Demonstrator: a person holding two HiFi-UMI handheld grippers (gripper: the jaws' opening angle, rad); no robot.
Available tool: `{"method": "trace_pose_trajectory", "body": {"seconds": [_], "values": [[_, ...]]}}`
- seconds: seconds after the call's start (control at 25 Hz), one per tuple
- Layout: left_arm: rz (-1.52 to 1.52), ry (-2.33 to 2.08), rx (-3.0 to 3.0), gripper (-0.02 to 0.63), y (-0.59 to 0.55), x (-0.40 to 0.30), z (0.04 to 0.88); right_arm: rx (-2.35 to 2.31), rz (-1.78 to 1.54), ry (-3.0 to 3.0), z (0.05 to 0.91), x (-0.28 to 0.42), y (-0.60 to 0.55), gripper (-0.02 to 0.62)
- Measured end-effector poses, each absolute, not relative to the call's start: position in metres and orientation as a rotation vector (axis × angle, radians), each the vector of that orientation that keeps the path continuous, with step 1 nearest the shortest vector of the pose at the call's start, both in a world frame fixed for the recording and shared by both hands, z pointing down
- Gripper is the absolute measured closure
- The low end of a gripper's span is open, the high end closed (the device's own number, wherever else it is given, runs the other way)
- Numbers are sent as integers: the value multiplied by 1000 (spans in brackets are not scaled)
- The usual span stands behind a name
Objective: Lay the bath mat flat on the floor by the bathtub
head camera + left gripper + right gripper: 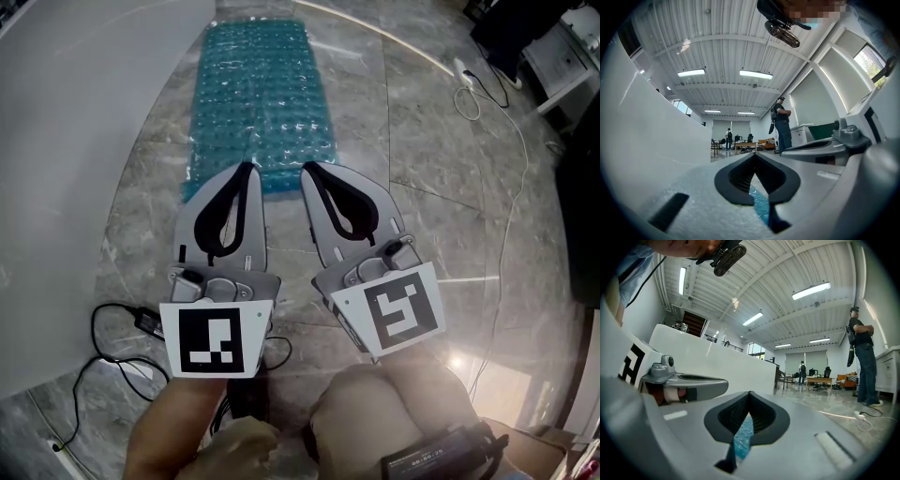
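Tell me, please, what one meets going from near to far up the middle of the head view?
Left hand, right hand → left claw, right claw, both shut → blue bath mat beside the white bathtub.

We log the left gripper [754,154] with its jaws closed, tips meeting. Through the gap behind the tips we see the teal bath mat [761,206]. The white bathtub [647,131] wall rises at left and the right gripper [843,140] sits at right. A person [782,123] stands far off under ceiling lights [756,74].

Teal bubbly bath mat [260,101] lying flat on marble floor [422,141] w/ long edge beside white bathtub [84,141].
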State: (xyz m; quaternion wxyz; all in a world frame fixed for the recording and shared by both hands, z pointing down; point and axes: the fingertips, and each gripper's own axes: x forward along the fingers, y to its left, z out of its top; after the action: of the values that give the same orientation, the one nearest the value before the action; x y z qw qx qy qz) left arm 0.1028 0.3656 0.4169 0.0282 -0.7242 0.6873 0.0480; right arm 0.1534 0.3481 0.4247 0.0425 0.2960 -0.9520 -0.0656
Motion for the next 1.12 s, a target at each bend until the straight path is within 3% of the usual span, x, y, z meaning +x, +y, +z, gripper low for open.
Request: {"method": "trace_pose_trajectory", "body": {"seconds": [1.12], "values": [[96,2120,-2217,598,366,102,419,917,-250,-2949,414,149,349,589]]}}
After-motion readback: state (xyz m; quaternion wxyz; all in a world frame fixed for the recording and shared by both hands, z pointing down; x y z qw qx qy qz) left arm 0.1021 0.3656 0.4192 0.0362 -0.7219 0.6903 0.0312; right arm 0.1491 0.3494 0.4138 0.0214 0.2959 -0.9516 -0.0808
